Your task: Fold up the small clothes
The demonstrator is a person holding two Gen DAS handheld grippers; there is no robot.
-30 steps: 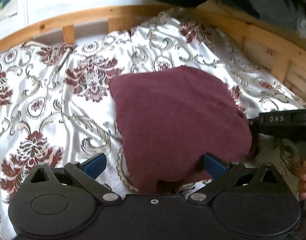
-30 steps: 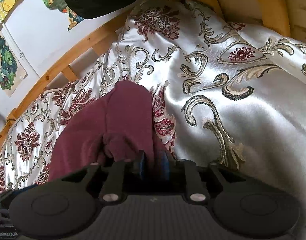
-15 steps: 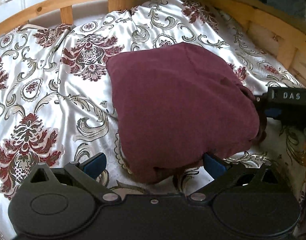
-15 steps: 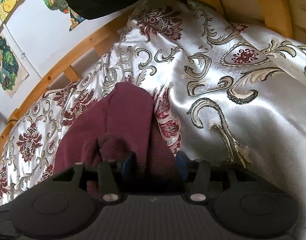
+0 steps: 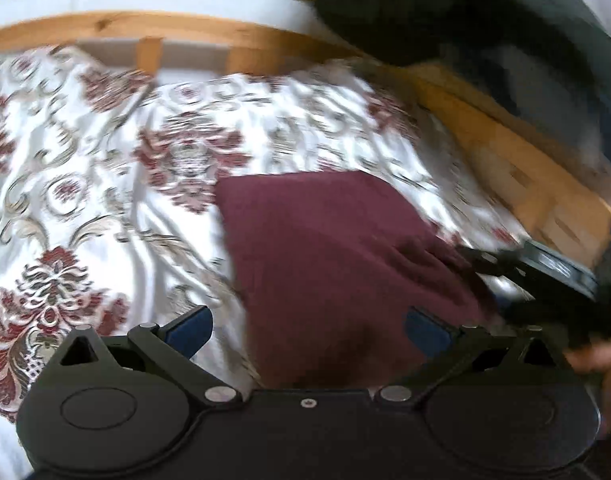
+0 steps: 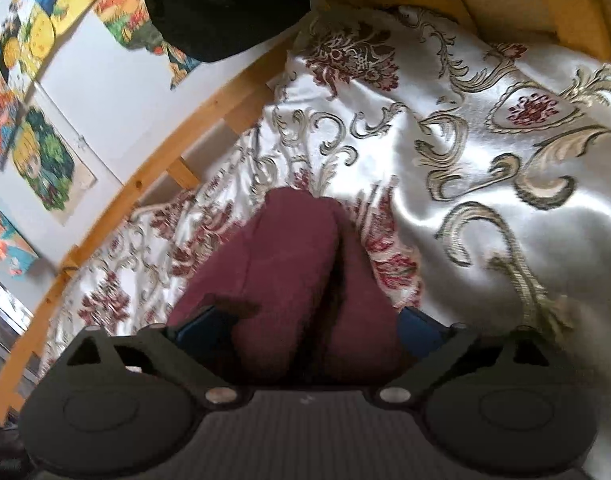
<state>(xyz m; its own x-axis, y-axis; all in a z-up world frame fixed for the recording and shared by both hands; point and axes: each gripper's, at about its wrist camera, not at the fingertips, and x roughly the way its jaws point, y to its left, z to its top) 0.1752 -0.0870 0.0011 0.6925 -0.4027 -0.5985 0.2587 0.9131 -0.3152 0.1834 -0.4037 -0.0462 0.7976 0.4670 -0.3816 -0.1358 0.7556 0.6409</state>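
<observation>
Nearest the left wrist camera, the left gripper [image 5: 307, 330] stood with its blue pads [image 5: 189, 330] spread wide and pressing on nothing; the near edge of the maroon garment [image 5: 329, 256] lay between them on the bedspread [image 5: 85, 216]. That view was smeared by motion. At its right edge the right gripper [image 5: 545, 272] reached the garment's right side, with part of a hand [image 5: 601, 360] below it.

Seen from the right wrist camera, the right gripper [image 6: 305, 330] had just been opening its jaws, which stood far apart. A folded bulge of the maroon garment [image 6: 289, 280] sat between the blue pads [image 6: 419, 330], and these no longer clamped it. A dark crease ran down the middle of the cloth.

Farther out, the garment lay as a compact folded shape on the white satin bedspread with red flowers and grey scrolls, nearer the bed's right-hand rail than its left side. Beyond the cloth ran the wooden bed frame [image 5: 153, 32] with short slats. Above it hung a dark garment [image 5: 445, 12] over the rail's corner. Behind the frame, colourful pictures [image 6: 41, 160] were stuck on the pale wall [image 6: 117, 92]. No container showed in either view.
</observation>
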